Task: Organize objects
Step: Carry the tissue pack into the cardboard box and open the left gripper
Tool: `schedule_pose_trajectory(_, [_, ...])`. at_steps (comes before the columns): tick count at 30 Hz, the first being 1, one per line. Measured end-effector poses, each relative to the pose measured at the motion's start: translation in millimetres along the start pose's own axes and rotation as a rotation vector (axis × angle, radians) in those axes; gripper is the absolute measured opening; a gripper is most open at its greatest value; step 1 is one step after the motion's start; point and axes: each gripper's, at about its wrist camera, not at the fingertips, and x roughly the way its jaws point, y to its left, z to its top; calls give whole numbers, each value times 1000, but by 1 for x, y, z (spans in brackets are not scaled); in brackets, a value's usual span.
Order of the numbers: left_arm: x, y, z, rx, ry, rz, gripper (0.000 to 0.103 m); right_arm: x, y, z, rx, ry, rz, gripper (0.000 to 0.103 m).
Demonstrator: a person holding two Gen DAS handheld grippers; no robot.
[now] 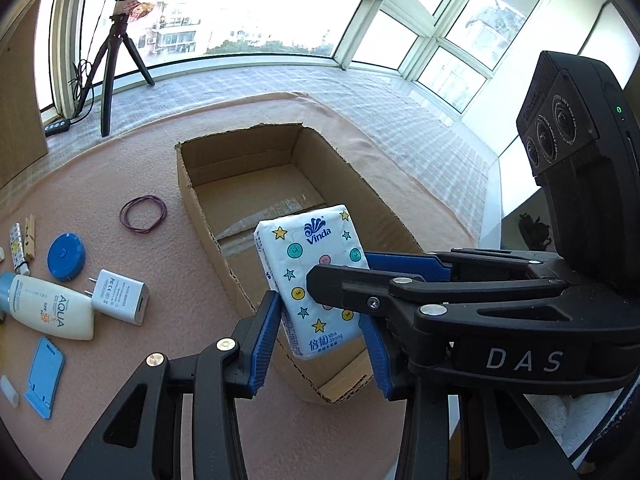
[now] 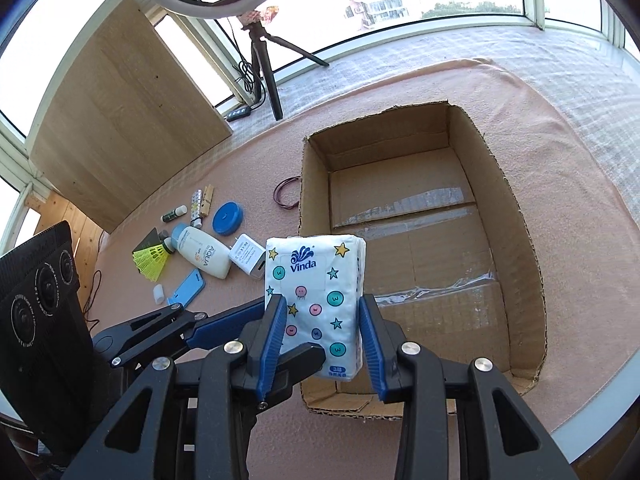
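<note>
A white Vinda tissue pack (image 1: 308, 264) (image 2: 316, 280) with stars and dots hangs over the near end of an open, empty cardboard box (image 1: 240, 136) (image 2: 380, 114). My left gripper (image 1: 320, 344) is shut on the pack's lower part, its blue pads pressing on both sides. My right gripper (image 2: 324, 336) is shut on the same pack across its other faces. In the left wrist view the right gripper (image 1: 344, 270) reaches in from the right. In the right wrist view the left gripper (image 2: 288, 332) reaches in from the left.
Left of the box on the pink cloth lie rubber bands (image 1: 143, 214), a blue round case (image 1: 66, 257), a white charger (image 1: 118, 297), a sunscreen bottle (image 1: 52, 312), a blue stand (image 1: 44, 376), a clothespin (image 2: 206, 200) and a yellow shuttlecock (image 2: 154, 258). A tripod (image 2: 266, 68) stands behind.
</note>
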Motion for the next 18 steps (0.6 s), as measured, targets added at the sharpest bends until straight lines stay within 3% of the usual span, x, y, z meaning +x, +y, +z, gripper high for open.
schedule_pose_trajectory(4, [11, -7, 7, 13, 3, -6, 44, -2, -13, 5, 11, -12, -17, 34])
schedule_pose_trajectory(5, [12, -7, 8, 10, 3, -10, 49, -3, -15, 6, 7, -14, -21, 36])
schedule_pose_trajectory(6, [14, -8, 10, 5, 7, -8, 64, -4, -15, 7, 1, -18, -28, 36])
schedule_pose_trajectory(8, [15, -9, 11, -2, 1, 22, 84, -6, -17, 8, -9, -35, -72, 49])
schedule_pose_trajectory(10, [14, -9, 12, 6, -6, 42, 85, -10, -18, 9, -11, -68, -115, 62])
schedule_pose_trajectory(18, [8, -4, 8, 7, -13, 53, 85, -9, -21, 11, -2, -69, -119, 63])
